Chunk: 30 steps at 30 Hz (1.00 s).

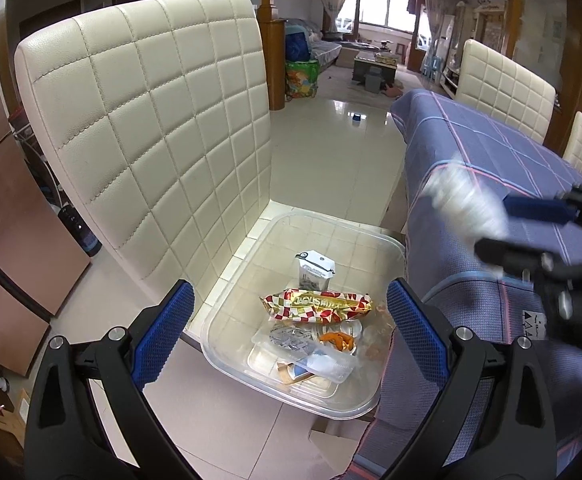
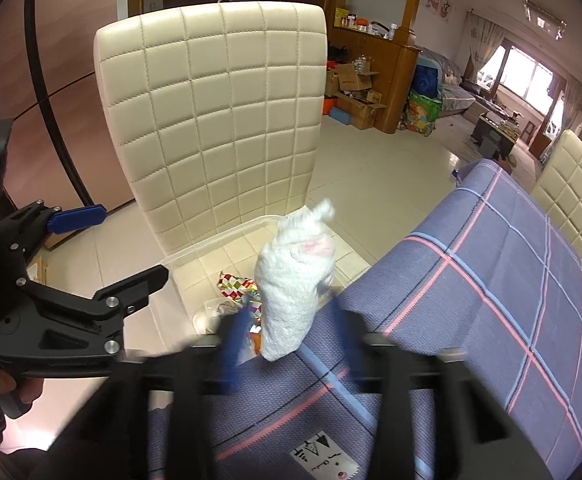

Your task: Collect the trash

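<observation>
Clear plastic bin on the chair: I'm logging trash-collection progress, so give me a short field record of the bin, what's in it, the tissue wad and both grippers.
bin: clear plastic bin on cream chair seat, beside table's blue plaid cloth
contents: red-gold snack wrapper, small white carton, clear tray, orange scraps
tissue: white tissue wad, blurred, between right gripper's parted fingers, above bin edge
right gripper: open
left gripper: open, empty
</observation>
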Motion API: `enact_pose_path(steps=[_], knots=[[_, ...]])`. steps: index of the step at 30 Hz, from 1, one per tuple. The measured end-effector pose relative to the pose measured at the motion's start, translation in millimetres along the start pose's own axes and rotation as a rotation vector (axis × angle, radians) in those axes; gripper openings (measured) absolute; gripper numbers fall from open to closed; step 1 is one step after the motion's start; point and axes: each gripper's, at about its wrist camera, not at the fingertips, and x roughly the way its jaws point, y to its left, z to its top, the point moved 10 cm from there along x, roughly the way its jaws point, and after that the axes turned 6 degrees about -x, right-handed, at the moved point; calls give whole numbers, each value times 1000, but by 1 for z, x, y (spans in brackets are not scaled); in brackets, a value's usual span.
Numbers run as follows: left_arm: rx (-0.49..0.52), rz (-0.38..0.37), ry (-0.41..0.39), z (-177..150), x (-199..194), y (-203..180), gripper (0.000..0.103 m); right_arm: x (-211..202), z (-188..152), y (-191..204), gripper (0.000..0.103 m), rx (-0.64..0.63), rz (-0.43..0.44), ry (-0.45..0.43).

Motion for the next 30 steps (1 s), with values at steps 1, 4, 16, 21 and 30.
enact_pose_path(steps=[1,4,16,21,30], knots=[[1,-3,0,0,0,-1,96,-1,1,0,66,-9,-10,-10],[2,-4,0,0,0,-2,96,-4,1,-4,66,-11,-47,-16],[31,-7,-12,-2,-17,-15,97,-13,-14,-17,69,98,-4,19],[39,-15,-17,-2,-27,-26,99,-30,-17,-20,74,103,-23,-6],[31,-32,-21,-3,-42,-44,99,-54,-29,-34,79,169,-64,-14]])
